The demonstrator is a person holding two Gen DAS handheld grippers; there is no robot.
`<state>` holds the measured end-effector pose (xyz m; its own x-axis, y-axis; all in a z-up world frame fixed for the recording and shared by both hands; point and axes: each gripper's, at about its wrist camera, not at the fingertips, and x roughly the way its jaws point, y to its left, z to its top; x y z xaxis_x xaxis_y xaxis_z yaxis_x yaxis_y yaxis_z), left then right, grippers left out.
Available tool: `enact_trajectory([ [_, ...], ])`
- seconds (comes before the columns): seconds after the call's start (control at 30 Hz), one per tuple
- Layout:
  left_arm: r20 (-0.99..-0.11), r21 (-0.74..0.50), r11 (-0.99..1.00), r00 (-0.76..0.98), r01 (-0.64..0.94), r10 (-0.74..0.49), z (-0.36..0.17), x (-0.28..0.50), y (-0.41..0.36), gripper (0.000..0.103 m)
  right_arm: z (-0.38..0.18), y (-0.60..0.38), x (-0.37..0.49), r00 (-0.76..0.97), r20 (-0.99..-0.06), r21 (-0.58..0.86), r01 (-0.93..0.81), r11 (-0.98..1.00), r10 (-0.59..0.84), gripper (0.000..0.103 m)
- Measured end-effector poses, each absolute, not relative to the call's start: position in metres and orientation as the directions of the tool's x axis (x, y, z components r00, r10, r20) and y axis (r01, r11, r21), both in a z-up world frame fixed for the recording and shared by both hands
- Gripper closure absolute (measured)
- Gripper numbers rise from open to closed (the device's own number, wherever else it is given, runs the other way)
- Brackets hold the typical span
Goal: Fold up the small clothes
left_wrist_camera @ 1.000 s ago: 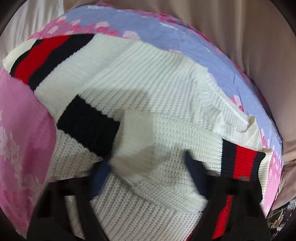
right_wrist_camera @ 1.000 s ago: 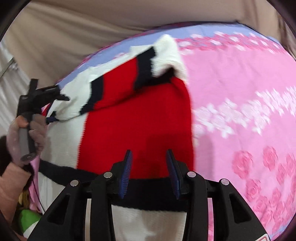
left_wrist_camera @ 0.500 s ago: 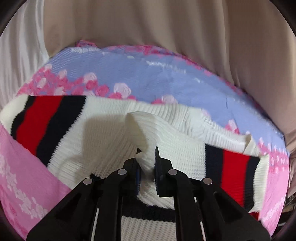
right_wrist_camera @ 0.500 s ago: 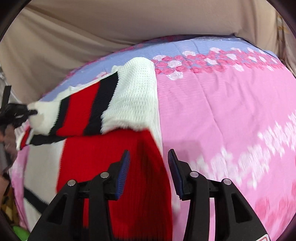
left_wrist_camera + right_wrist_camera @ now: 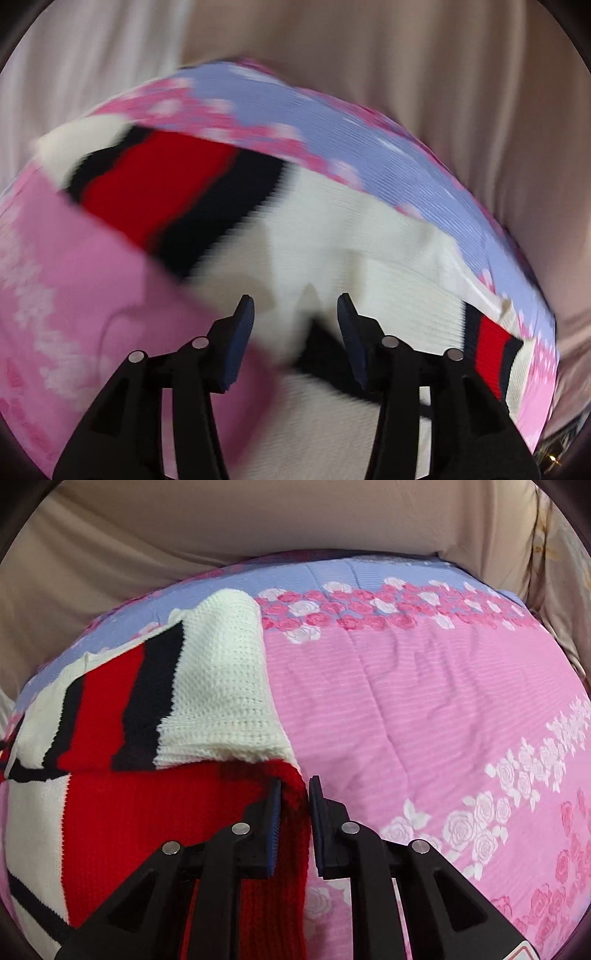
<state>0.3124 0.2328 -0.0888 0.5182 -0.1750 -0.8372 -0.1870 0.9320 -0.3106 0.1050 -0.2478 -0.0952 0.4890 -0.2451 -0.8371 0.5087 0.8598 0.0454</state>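
White knitted sweater with red and black stripes (image 5: 207, 686): spread on pink and lilac rose-printed quilt (image 5: 424, 701). Right gripper (image 5: 294, 794): its red edge is pinched. Left gripper (image 5: 295, 310): held parted above blurred white knit, apparently nothing grasped.

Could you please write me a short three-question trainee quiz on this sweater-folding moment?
1. True or false: the right gripper has its jaws closed on the red edge of the knit sweater.
2. Multiple choice: the jaws of the left gripper are A) clamped on a sleeve, B) apart and holding nothing, C) out of view.
3. Fill in: the sweater lies on a pink and lilac bedspread printed with ____.

Key: 1 true; 2 B; 3 roses.
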Motion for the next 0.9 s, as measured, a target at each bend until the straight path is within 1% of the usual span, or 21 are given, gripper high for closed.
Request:
enact_trajectory([
  [0.03,-0.840,-0.301,0.931,0.518,-0.204,-0.158,-0.089,0.309,0.245,0.058,-0.091,-0.245,0.108,0.500,-0.830,0.047,0.503,0.863,-0.246,0.089],
  [0.1,-0.855,-0.273,0.932,0.505,-0.237,-0.121,-0.091,0.304,0.271,0.057,-0.087,-0.232,0.114,0.524,-0.815,0.031,0.464,0.885,-0.247,0.078],
  [0.13,-0.859,-0.265,0.931,0.500,-0.250,-0.110,-0.092,0.303,0.280,0.057,-0.086,-0.225,0.122,0.533,-0.805,-0.001,0.437,0.900,-0.260,0.066],
  [0.17,-0.864,-0.251,0.929,0.495,-0.271,-0.089,-0.095,0.303,0.292,0.056,-0.088,-0.219,0.127,0.531,-0.798,-0.041,0.421,0.906,-0.283,0.065],
  [0.2,-0.866,-0.249,0.927,0.494,-0.281,-0.083,-0.096,0.304,0.297,0.054,-0.092,-0.220,0.133,0.510,-0.805,-0.074,0.421,0.904,-0.304,0.067],
  [0.23,-0.868,-0.250,0.919,0.491,-0.304,-0.074,-0.099,0.306,0.306,0.051,-0.099,-0.225,0.139,0.478,-0.819,-0.088,0.440,0.894,-0.316,0.082],
  [0.27,-0.867,-0.260,0.910,0.492,-0.323,-0.073,-0.102,0.308,0.315,0.050,-0.102,-0.234,0.140,0.461,-0.830,-0.064,0.480,0.875,-0.313,0.086],
  [0.33,-0.870,-0.284,0.881,0.488,-0.379,-0.070,-0.108,0.317,0.332,0.048,-0.095,-0.244,0.131,0.467,-0.834,-0.001,0.530,0.848,-0.293,0.086],
  [0.4,-0.874,-0.331,0.827,0.478,-0.453,-0.088,-0.120,0.330,0.358,0.048,-0.082,-0.235,0.120,0.490,-0.819,0.007,0.527,0.850,-0.297,0.085],
  [0.47,-0.868,-0.377,0.771,0.486,-0.514,-0.101,-0.130,0.343,0.377,0.048,-0.067,-0.214,0.101,0.527,-0.798,0.016,0.504,0.864,-0.293,0.078],
  [0.5,-0.862,-0.386,0.750,0.499,-0.537,-0.087,-0.130,0.350,0.384,0.048,-0.061,-0.202,0.090,0.546,-0.793,0.032,0.480,0.877,-0.270,0.076],
  [0.57,-0.862,-0.389,0.729,0.502,-0.563,-0.072,-0.131,0.361,0.390,0.048,-0.056,-0.181,0.070,0.562,-0.792,0.052,0.451,0.891,-0.238,0.068],
  [0.6,-0.860,-0.386,0.726,0.508,-0.569,-0.060,-0.130,0.366,0.391,0.052,-0.056,-0.172,0.062,0.562,-0.797,0.064,0.439,0.896,-0.219,0.068],
  [0.67,-0.860,-0.380,0.740,0.507,-0.555,-0.061,-0.131,0.379,0.388,0.089,-0.058,-0.153,0.049,0.548,-0.817,0.083,0.418,0.905,-0.179,0.068],
  [0.7,-0.860,-0.382,0.747,0.506,-0.544,-0.071,-0.130,0.383,0.385,0.096,-0.060,-0.146,0.044,0.542,-0.825,0.091,0.408,0.908,-0.161,0.068],
  [0.8,-0.825,-0.357,0.791,0.565,-0.497,-0.017,-0.101,0.383,0.364,0.097,-0.064,-0.132,0.037,0.538,-0.834,0.113,0.382,0.917,-0.121,0.068],
  [0.9,-0.752,-0.348,0.869,0.658,-0.351,-0.036,-0.045,0.375,0.308,0.097,-0.062,-0.124,0.035,0.554,-0.828,0.146,0.371,0.917,-0.093,0.068],
])
